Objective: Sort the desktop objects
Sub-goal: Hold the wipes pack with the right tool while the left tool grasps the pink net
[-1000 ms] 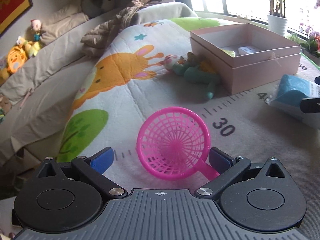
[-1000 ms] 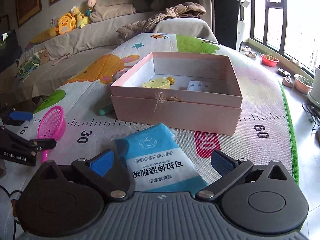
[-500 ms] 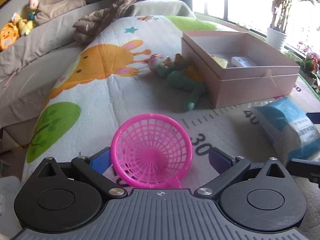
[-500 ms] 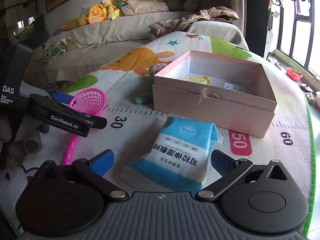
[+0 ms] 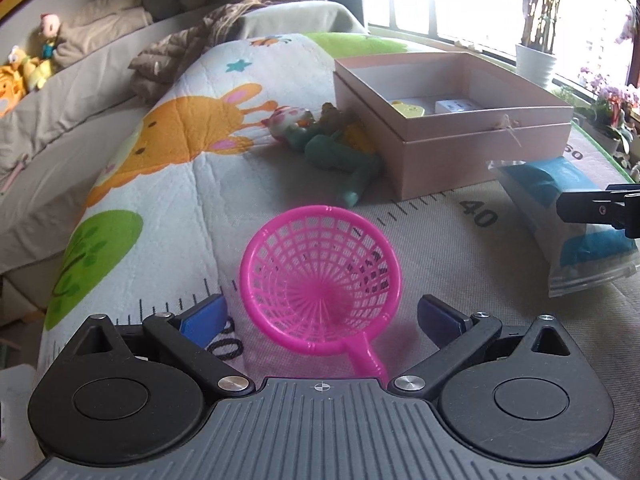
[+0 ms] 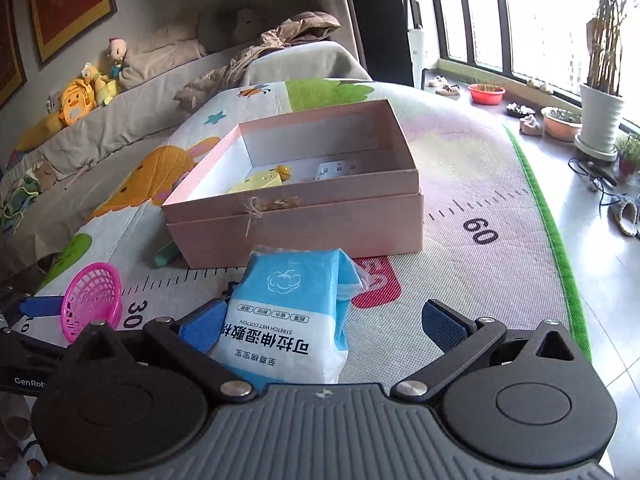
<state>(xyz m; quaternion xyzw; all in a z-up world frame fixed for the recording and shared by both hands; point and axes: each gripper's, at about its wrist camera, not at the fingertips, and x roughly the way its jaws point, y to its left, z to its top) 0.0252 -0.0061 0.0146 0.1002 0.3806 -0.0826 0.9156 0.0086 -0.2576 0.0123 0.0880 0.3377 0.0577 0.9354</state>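
Left tool spread wide, pink scoop net lying on the play mat between its blue pads, not gripped. Right tool also wide, straddling the near end of a blue pack of cotton tissues. Open pink box beyond, holding a yellow toy and a white item; green plush toy lies against the box's left side

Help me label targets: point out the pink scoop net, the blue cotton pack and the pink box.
pink scoop net (image 5: 320,280), left wrist view, mesh centre.
blue cotton pack (image 6: 286,312), right wrist view, printed face.
pink box (image 6: 296,228), right wrist view, front wall.
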